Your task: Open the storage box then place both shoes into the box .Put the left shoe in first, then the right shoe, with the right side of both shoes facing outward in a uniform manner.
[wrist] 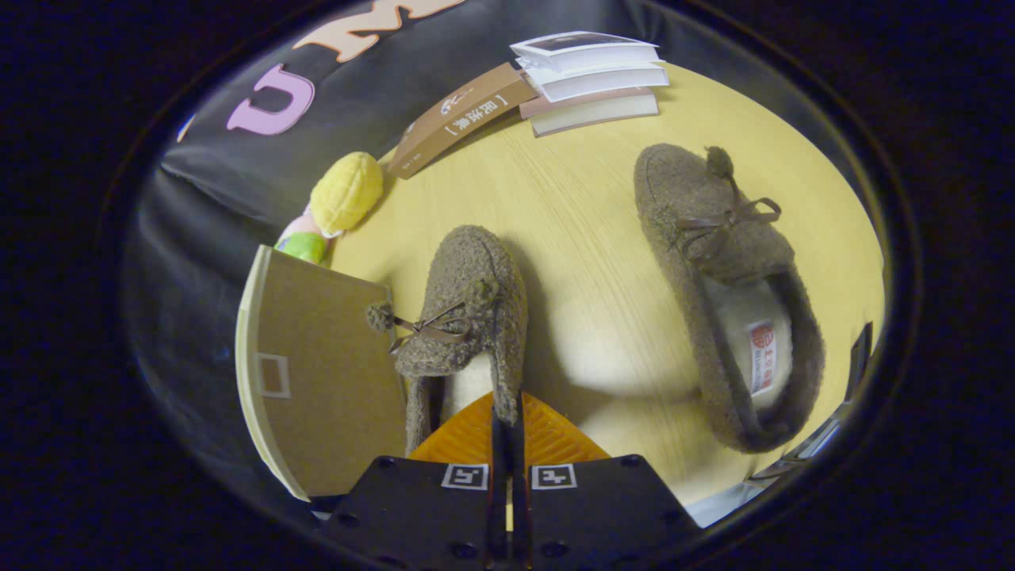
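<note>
A fuzzy brown slipper (468, 309) with a small bow and pom-poms hangs from my gripper (507, 420). The fingers are shut on the side wall of its opening, and its toe points away from me, above the wooden table (587, 262). The second, matching slipper (714, 262) lies on the table to the right, sole down, its pale lining and label showing. Just left of the held slipper stands the storage box (317, 373), a brown panel with a cream edge; I cannot see its inside.
A yellow plush toy (346, 193) sits beyond the box at the table's edge. Past it a brown book (460, 119) leans against a stack of books (591, 79) at the far side. A dark object (858, 357) sits at the table's right rim.
</note>
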Motion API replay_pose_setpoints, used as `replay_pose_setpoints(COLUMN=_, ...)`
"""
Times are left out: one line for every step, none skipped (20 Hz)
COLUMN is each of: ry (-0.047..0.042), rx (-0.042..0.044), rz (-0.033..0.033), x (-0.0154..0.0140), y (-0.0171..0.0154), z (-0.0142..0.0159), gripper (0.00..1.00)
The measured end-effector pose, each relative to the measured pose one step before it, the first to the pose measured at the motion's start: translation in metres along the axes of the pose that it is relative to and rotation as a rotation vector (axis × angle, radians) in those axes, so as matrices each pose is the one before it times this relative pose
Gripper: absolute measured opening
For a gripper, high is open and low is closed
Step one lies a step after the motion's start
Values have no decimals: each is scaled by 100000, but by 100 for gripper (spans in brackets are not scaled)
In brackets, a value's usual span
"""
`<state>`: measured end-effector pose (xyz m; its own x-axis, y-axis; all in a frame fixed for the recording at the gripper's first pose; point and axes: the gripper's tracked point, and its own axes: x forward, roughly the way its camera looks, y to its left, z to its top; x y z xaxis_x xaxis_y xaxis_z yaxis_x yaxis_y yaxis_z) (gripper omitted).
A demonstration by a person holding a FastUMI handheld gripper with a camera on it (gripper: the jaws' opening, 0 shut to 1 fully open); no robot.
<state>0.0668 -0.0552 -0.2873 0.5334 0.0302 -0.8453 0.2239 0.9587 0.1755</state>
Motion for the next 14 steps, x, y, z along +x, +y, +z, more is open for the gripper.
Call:
replay_pose_setpoints(ry=-656, rx=1702, rz=2270, x=-393, y=453, z=125, gripper=6)
replay_pose_setpoints(ry=-607, rx=2464, rz=1952, x=-465, y=402, z=158, gripper=6)
replay_pose_setpoints(ry=-418, rx=2691, rz=1730, x=-654, y=464, z=136, gripper=6)
replay_pose_setpoints(ry=-884, rx=2204, rz=2031, x=-892, y=600, z=119, gripper=6)
replay_pose_setpoints(ry=-635, rx=2015, rz=1942, x=-837, y=725, z=181, gripper=6)
replay_pose_setpoints(ry=-578, rx=1279, rz=2238, x=-1061, y=970, z=28, gripper=6)
replay_pose_setpoints(ry=-883, rx=-237, rz=2332, x=-936, y=1042, z=254, gripper=6)
replay_pose_setpoints(ry=-1289, rx=-868, rz=2129, x=-1102, y=1184, z=276, gripper=6)
replay_pose_setpoints(ry=-1200, rx=-1716, rz=2188, x=-971, y=1337, z=268, gripper=6)
replay_pose_setpoints(ry=-678, rx=-1816, rz=2157, x=-742, y=1451, z=260, gripper=6)
replay_pose_setpoints(ry=61, rx=-1664, rz=2428, x=-553, y=1529, z=108, gripper=6)
replay_pose_setpoints(ry=440, rx=-1440, rz=2734, x=-397, y=1694, z=-43, gripper=6)
replay_pose_setpoints(ry=760, rx=-963, rz=2909, x=-85, y=1733, z=-132, gripper=6)
replay_pose_setpoints(ry=1377, rx=-704, rz=2989, x=22, y=1702, z=-469, gripper=6)
